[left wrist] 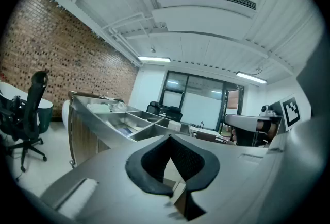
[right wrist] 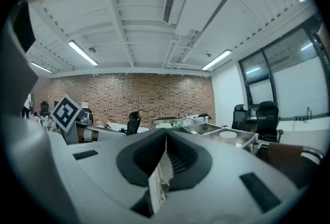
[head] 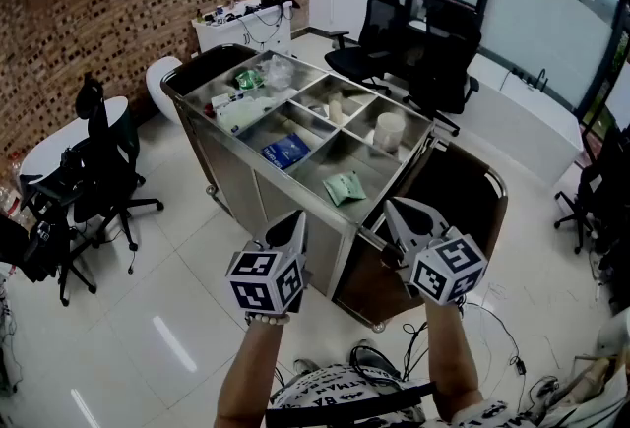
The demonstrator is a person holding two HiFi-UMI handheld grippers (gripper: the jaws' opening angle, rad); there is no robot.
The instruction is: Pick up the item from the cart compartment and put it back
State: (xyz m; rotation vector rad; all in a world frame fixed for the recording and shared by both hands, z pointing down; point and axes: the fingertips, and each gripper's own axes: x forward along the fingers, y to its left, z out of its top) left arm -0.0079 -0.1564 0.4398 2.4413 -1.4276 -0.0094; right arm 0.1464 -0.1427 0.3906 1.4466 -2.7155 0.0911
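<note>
Head view, item 1: stainless-steel cart with open divided compartments (head: 232, 182), standing on a pale tiled floor.

Item 2: flat green soft pouch (head: 345, 188), lying loose in the compartment at the cart's near corner. It is judged the likeliest object of the task, being closest to both tools, though the task sentence does not say which item is meant.
- Handling: looks light, limp and thin. It probably bends when lifted and may slide on the smooth steel floor.
- Hold: best taken across one free edge or corner, where a jaw can get under it. A pinch at the flat middle would likely skid.

Item 3: flat blue packet (head: 286, 151), in the middle compartment along the cart's left edge.

Item 4: squat white cylinder (head: 391, 131), in the compartment along the right edge. It looks stiffer, and wider than a narrow pinch.

Item 5: crumpled clear plastic bags (head: 279, 72), at the far end (contents too small to tell).

Item 6: left gripper (head: 295, 222), held off the cart's near corner and apart from it. Its fingers are closed tip to tip, with nothing between them.

Item 7: right gripper (head: 397, 212), held beside the near corner. Its fingers are likewise pressed together and empty.

Status: nothing is picked up yet, and both tools would need to open before any grasp.
</note>
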